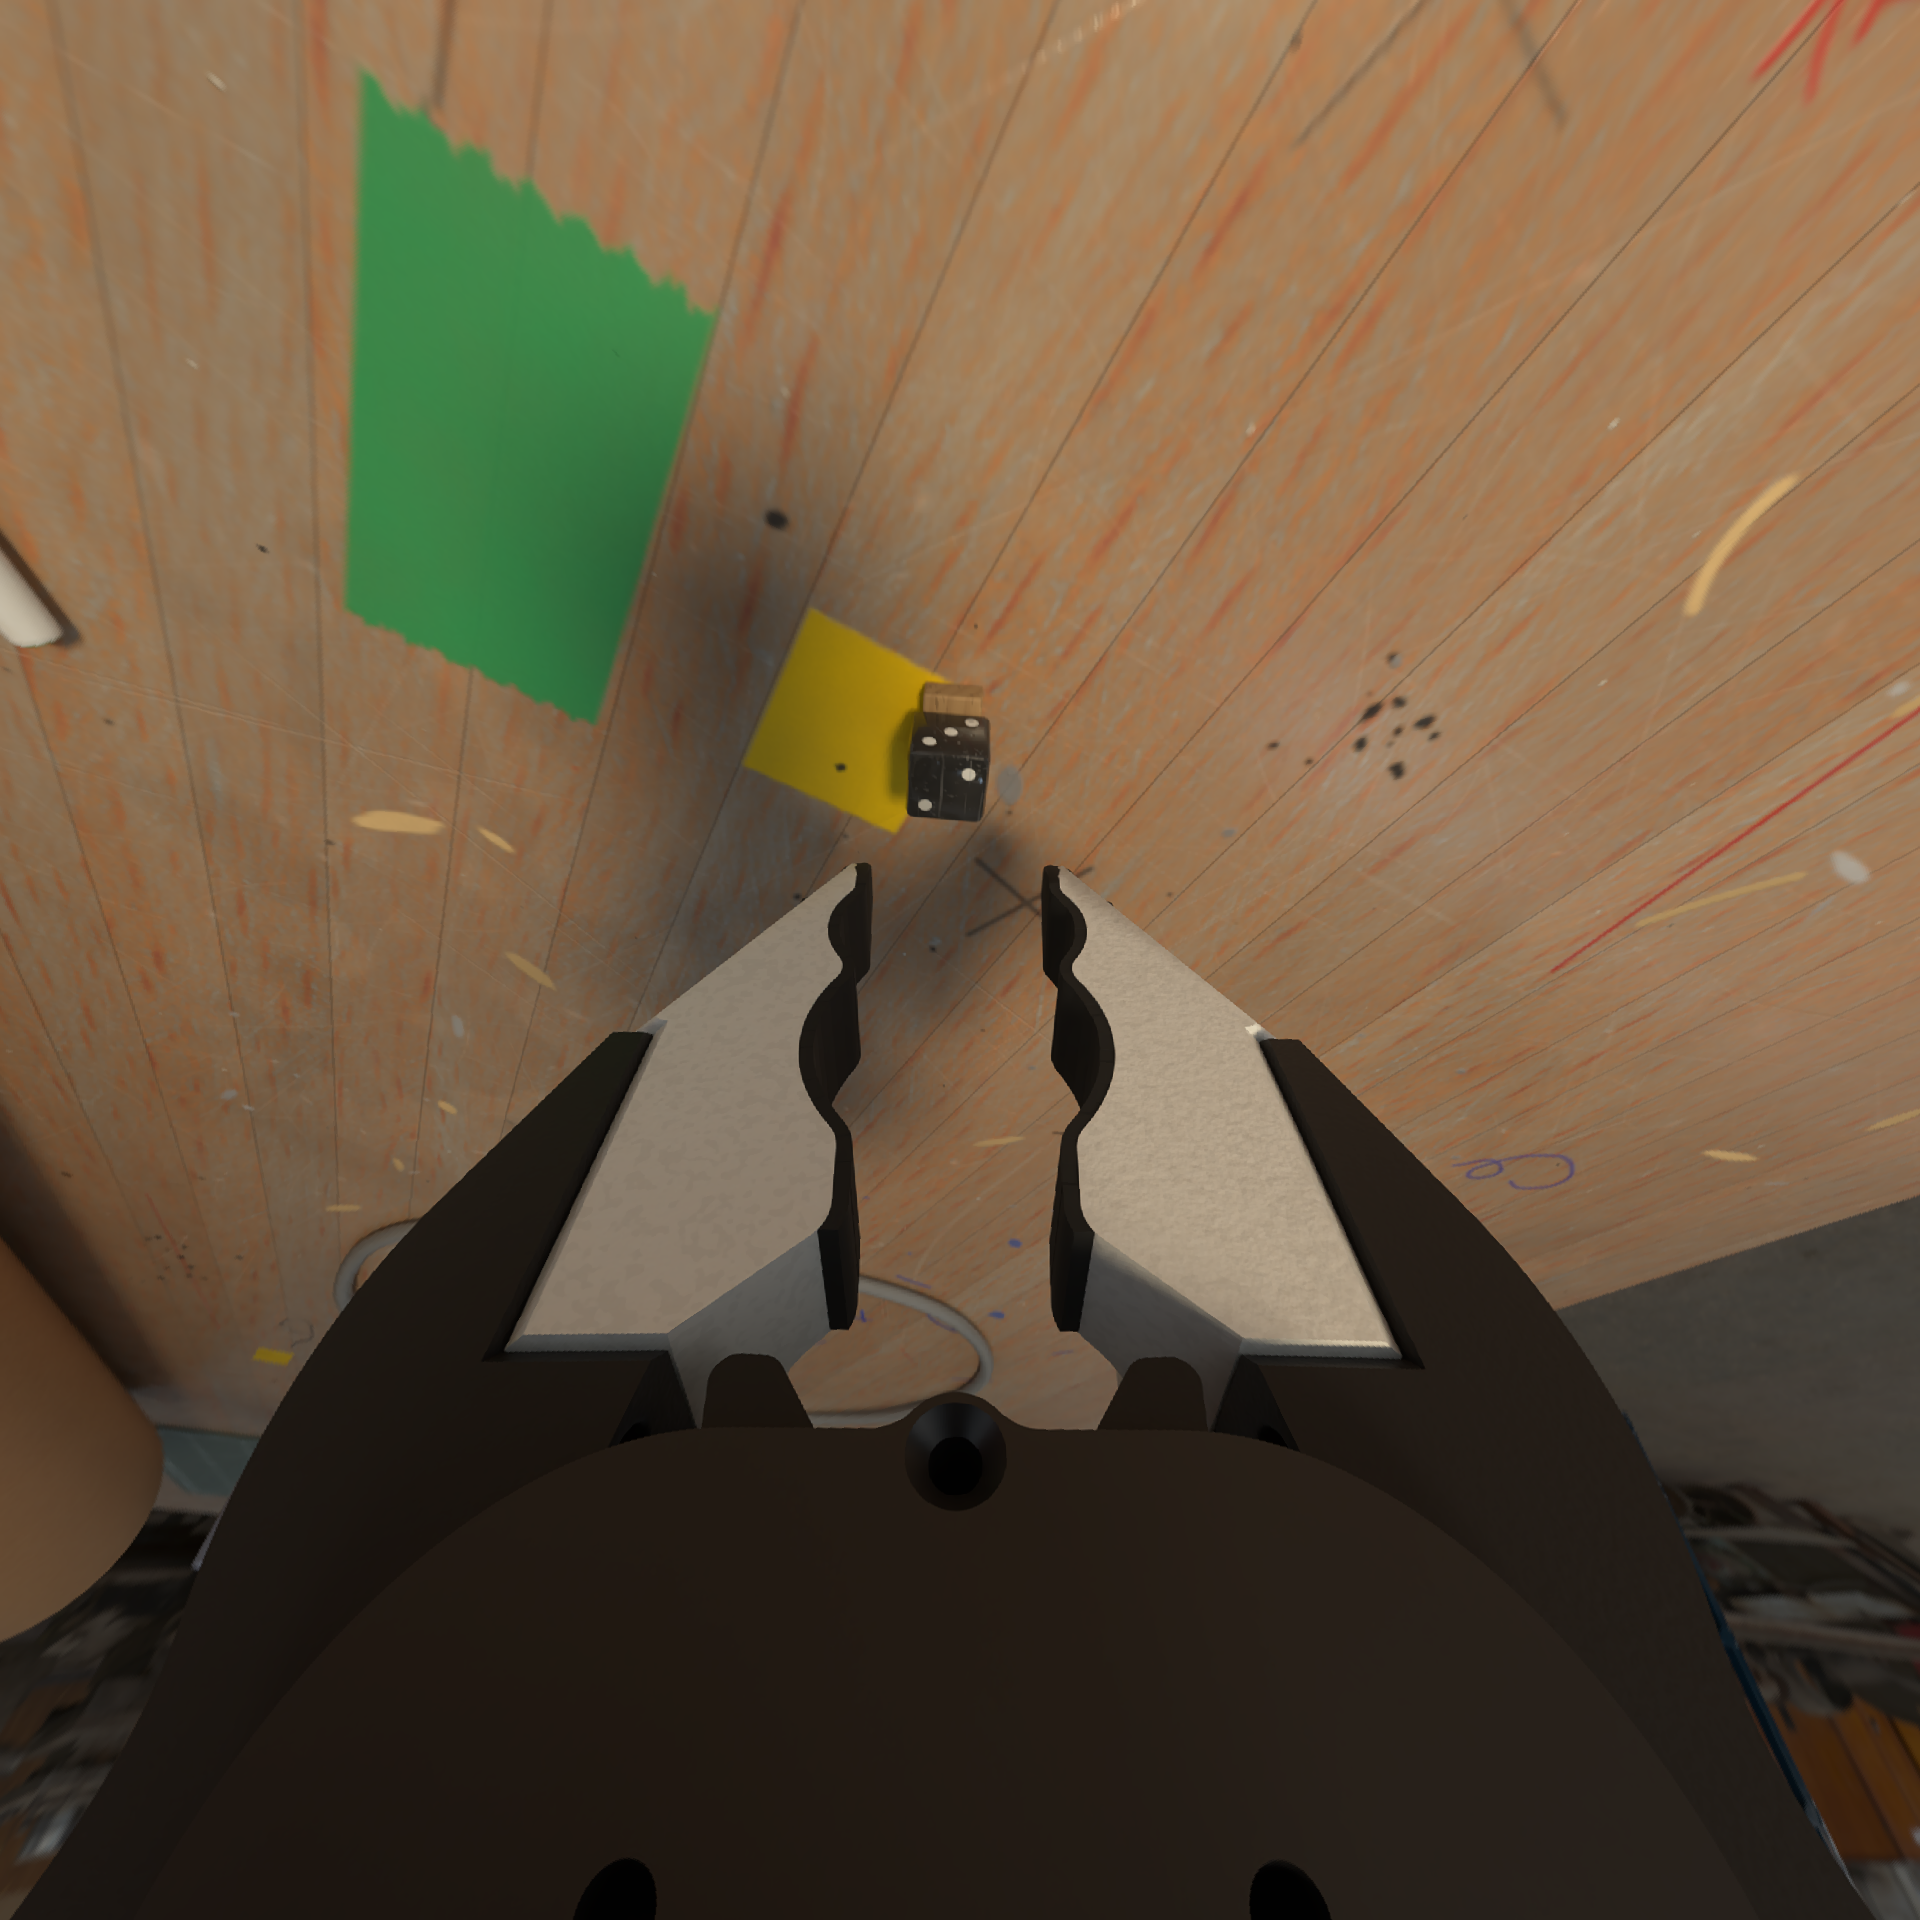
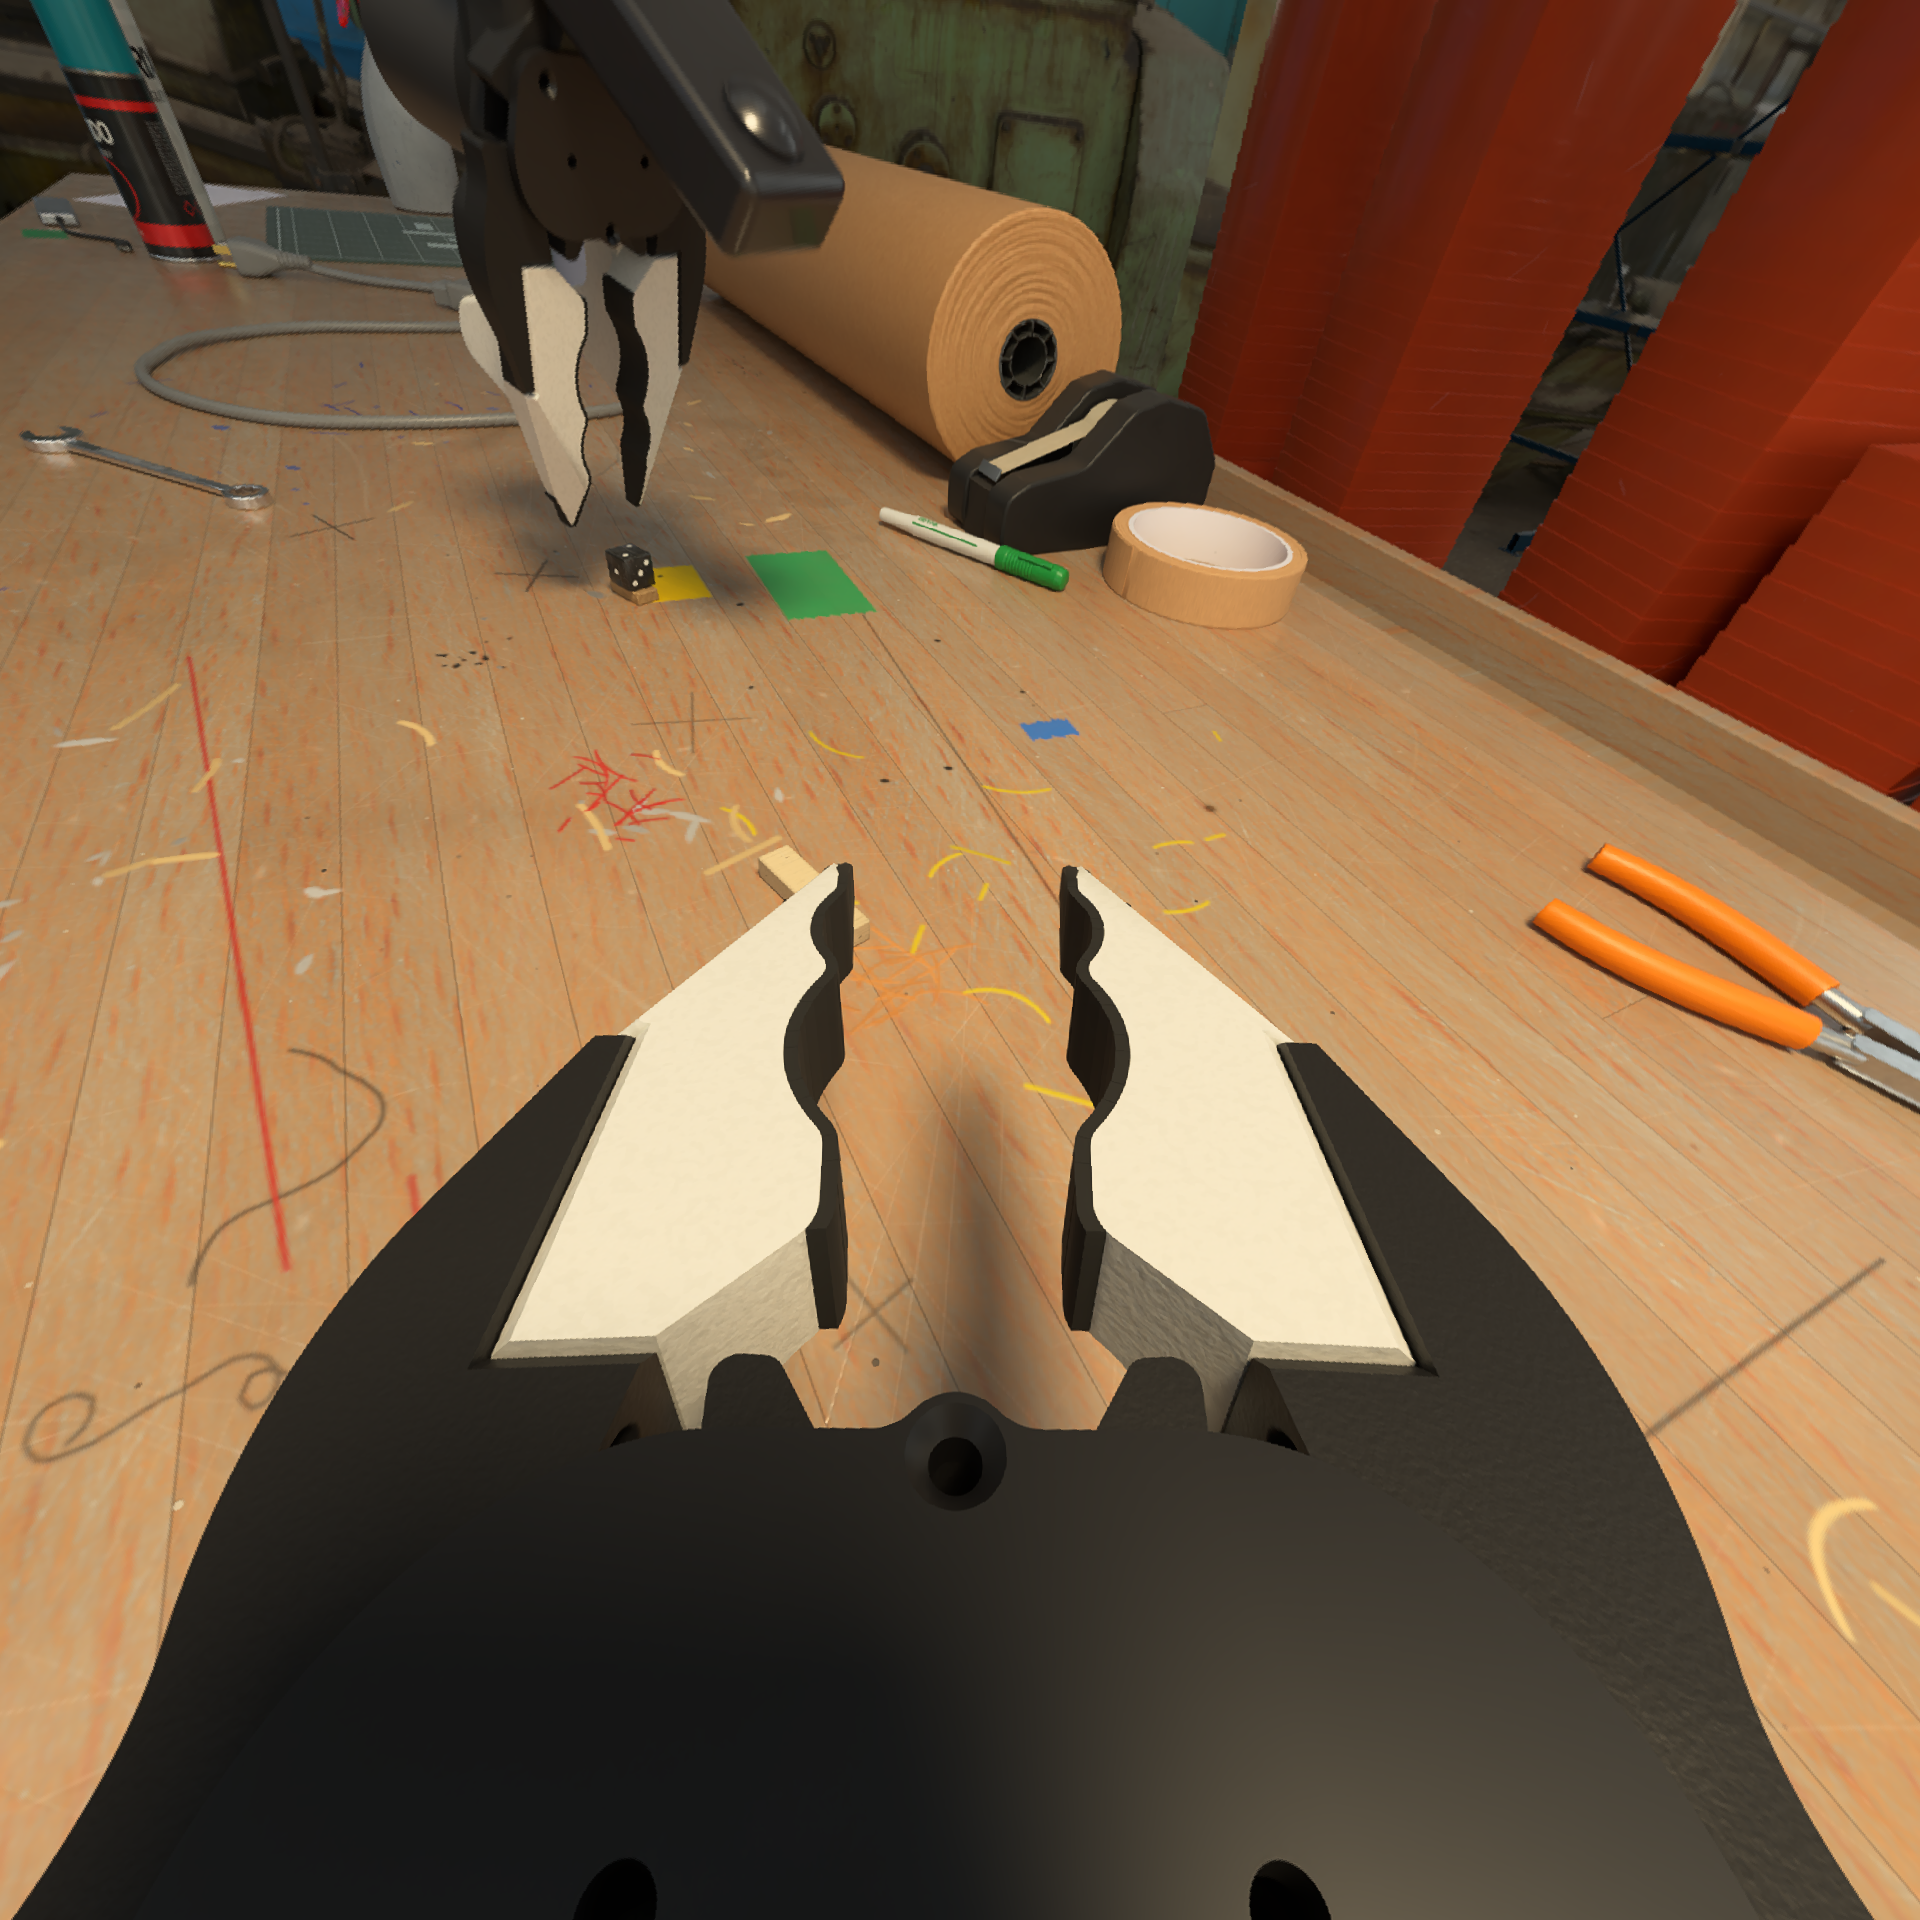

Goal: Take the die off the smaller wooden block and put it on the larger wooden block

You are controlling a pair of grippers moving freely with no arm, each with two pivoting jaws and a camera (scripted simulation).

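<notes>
A black die (image 1: 947,767) with white pips sits on a small wooden block (image 1: 953,698), at the edge of a yellow patch (image 1: 831,717) on the bench. My left gripper (image 1: 956,878) is open and empty, hovering just above and short of the die. In the right wrist view the die (image 2: 630,567) rests on the small block (image 2: 636,595), with the left gripper (image 2: 601,506) right above it. A second, longer wooden block (image 2: 787,869) lies flat beside my right gripper's left fingertip, partly hidden by it. My right gripper (image 2: 956,878) is open and empty, low over the bench.
A green patch (image 2: 808,584), a green marker (image 2: 977,549), a tape roll (image 2: 1203,563), a tape dispenser (image 2: 1081,457) and a brown paper roll (image 2: 935,312) lie beyond the die. A spanner (image 2: 145,468) and a grey cable (image 2: 270,374) are at the left, orange pliers (image 2: 1714,977) at the right.
</notes>
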